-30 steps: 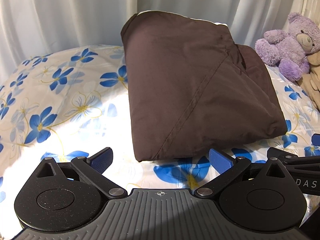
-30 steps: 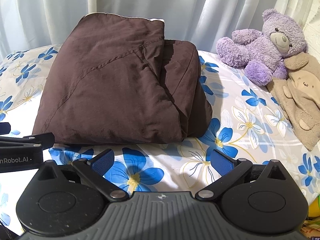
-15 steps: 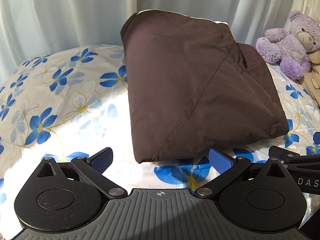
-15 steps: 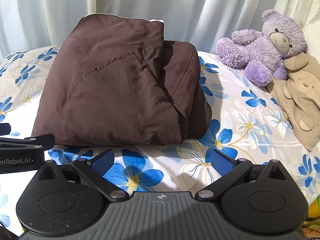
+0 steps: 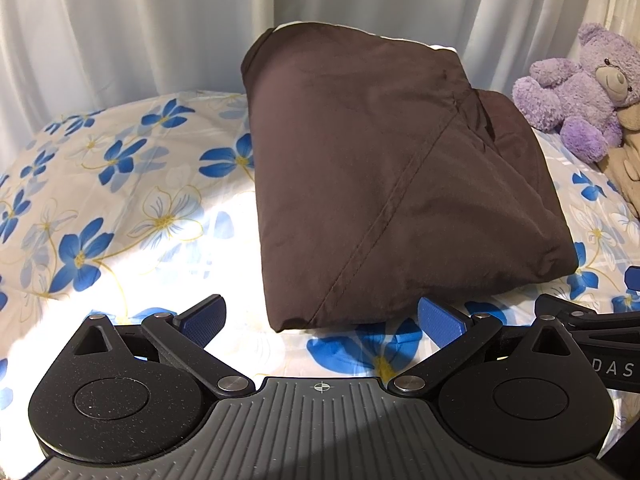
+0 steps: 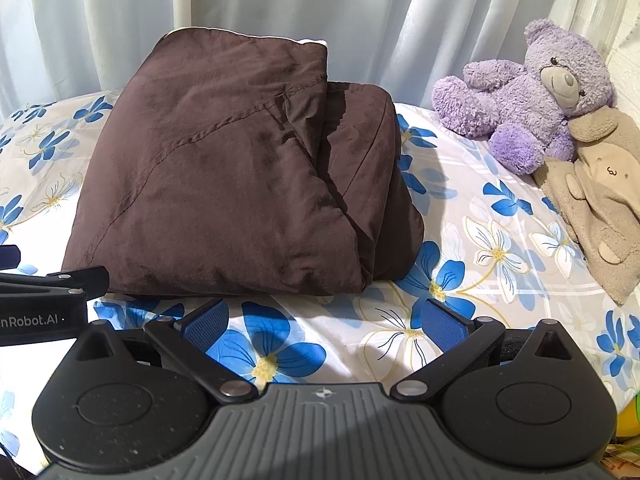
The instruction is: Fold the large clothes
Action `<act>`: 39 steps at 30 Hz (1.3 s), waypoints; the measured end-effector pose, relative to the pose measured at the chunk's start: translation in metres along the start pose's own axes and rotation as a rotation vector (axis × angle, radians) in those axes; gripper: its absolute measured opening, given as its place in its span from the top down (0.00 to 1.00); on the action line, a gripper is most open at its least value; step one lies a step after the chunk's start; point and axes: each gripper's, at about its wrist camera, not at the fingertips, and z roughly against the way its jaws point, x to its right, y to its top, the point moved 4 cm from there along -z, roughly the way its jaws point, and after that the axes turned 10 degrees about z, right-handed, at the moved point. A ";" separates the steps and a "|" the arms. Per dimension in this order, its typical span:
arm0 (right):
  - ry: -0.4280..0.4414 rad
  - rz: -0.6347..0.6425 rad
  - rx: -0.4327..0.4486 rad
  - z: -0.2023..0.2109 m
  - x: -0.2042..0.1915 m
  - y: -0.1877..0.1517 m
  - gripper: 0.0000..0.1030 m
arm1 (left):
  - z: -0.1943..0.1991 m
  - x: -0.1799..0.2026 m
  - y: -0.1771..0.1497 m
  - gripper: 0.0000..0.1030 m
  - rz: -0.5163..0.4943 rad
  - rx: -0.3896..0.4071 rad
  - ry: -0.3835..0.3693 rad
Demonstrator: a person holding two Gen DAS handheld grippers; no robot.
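Observation:
A dark brown garment [image 5: 392, 184] lies folded into a thick bundle on the flowered bed sheet [image 5: 120, 208]; it also shows in the right wrist view [image 6: 240, 184]. My left gripper [image 5: 322, 318] is open and empty, just short of the bundle's near edge. My right gripper [image 6: 326, 320] is open and empty, a little in front of the bundle's near right corner. Each gripper shows at the edge of the other's view: the right one [image 5: 592, 320] and the left one [image 6: 44, 300].
A purple teddy bear [image 6: 532, 96] and a beige plush toy [image 6: 600, 192] lie at the right of the bed. White curtains [image 6: 280, 4] hang behind the bed. Bare sheet lies to the left of the bundle.
The brown bundle sits slightly farther from both grippers; both grippers have drawn back a little and stay open.

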 end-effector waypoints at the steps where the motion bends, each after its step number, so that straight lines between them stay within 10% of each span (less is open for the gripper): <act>1: -0.001 -0.001 0.001 0.000 0.000 0.000 0.01 | 0.000 0.000 0.000 0.00 0.000 -0.001 0.000; 39: 0.003 -0.021 0.025 0.007 -0.003 -0.002 0.01 | 0.006 -0.001 0.001 0.00 0.010 0.021 0.001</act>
